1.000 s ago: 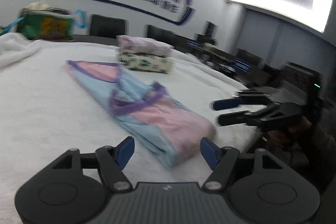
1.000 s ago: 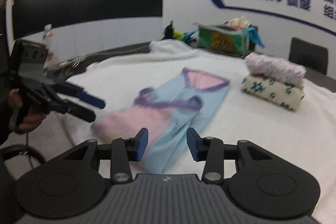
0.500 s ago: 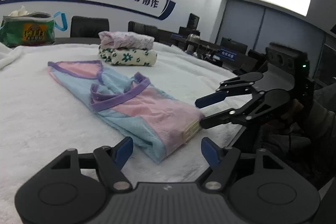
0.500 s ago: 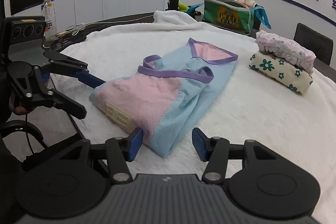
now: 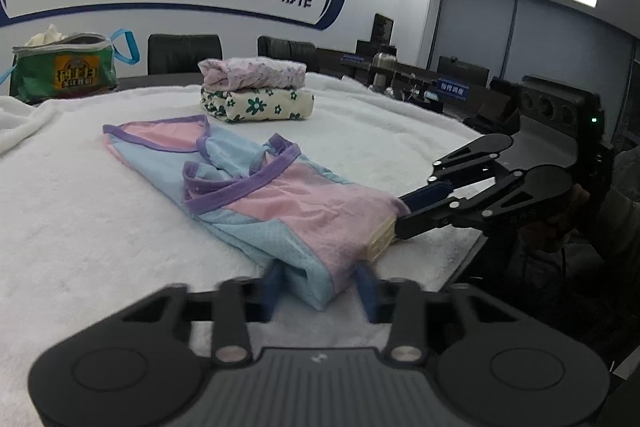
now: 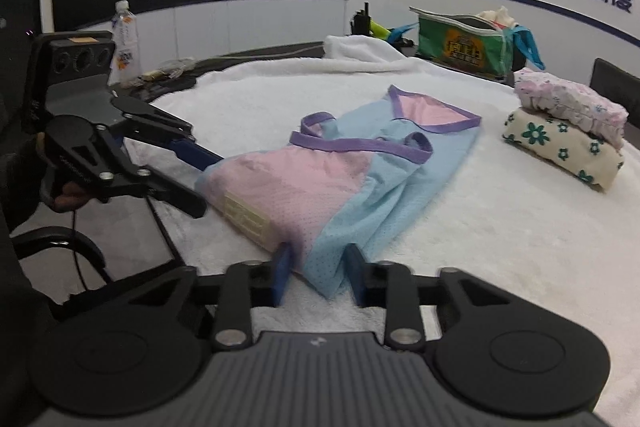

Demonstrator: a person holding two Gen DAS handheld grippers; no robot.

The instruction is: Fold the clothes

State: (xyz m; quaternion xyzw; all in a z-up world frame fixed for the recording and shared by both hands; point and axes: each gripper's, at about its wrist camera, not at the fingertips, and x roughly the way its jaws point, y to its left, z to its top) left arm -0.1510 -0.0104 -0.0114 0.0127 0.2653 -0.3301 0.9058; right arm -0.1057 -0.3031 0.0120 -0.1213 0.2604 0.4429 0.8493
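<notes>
A pink and light-blue garment with purple trim [image 5: 256, 195] lies folded lengthwise on the white towel-covered table [image 5: 72, 227]; it also shows in the right wrist view [image 6: 340, 179]. My left gripper [image 5: 320, 287] is open, its fingers on either side of the garment's near blue corner. My right gripper [image 6: 318, 273] is open, straddling the other hem corner. Each gripper shows in the other's view: the right [image 5: 404, 211] and the left [image 6: 200, 183], both at the hem with jaws apart.
A stack of two folded clothes [image 5: 256, 95] sits at the back of the table, seen too in the right wrist view [image 6: 568, 131]. A green bag [image 5: 64, 71] stands at the far left. A bottle [image 6: 125, 43] stands off the table's edge.
Both grippers have moved forward and down to the garment's hem; the fingers now flank its two near corners. The jaw gaps have narrowed. The garment has not moved.
</notes>
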